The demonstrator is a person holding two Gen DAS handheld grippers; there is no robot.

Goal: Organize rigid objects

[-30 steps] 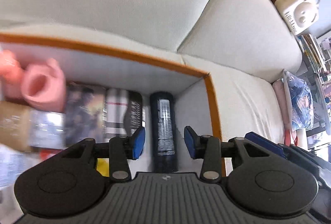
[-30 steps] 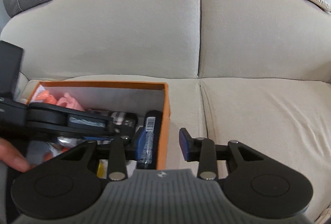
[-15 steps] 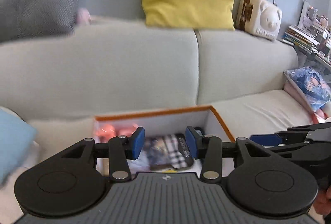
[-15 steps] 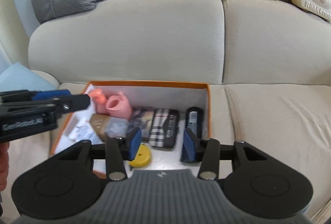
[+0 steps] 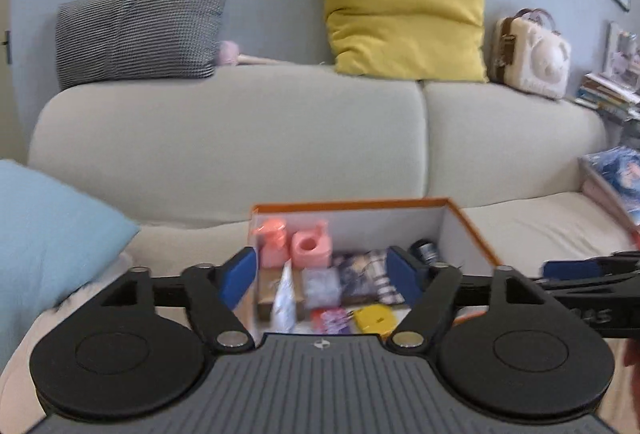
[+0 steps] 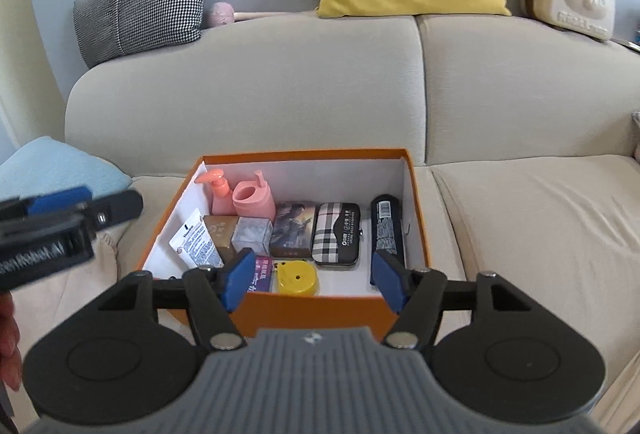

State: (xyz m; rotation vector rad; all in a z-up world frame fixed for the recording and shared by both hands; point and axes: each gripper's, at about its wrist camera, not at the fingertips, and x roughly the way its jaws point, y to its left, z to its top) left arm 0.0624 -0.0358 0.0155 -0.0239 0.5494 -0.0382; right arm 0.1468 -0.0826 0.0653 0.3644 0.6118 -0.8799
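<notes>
The box sat on the sofa, its items packed in rows: bottles at the back wall, tin at the front. Both grippers, left and right, hung short of the box, jaws opening and empty, probably because packing looked finished.

The orange box is open at the top. Packed items fill its left and middle floor; bare floor remains between the plaid case and black tube.
</notes>
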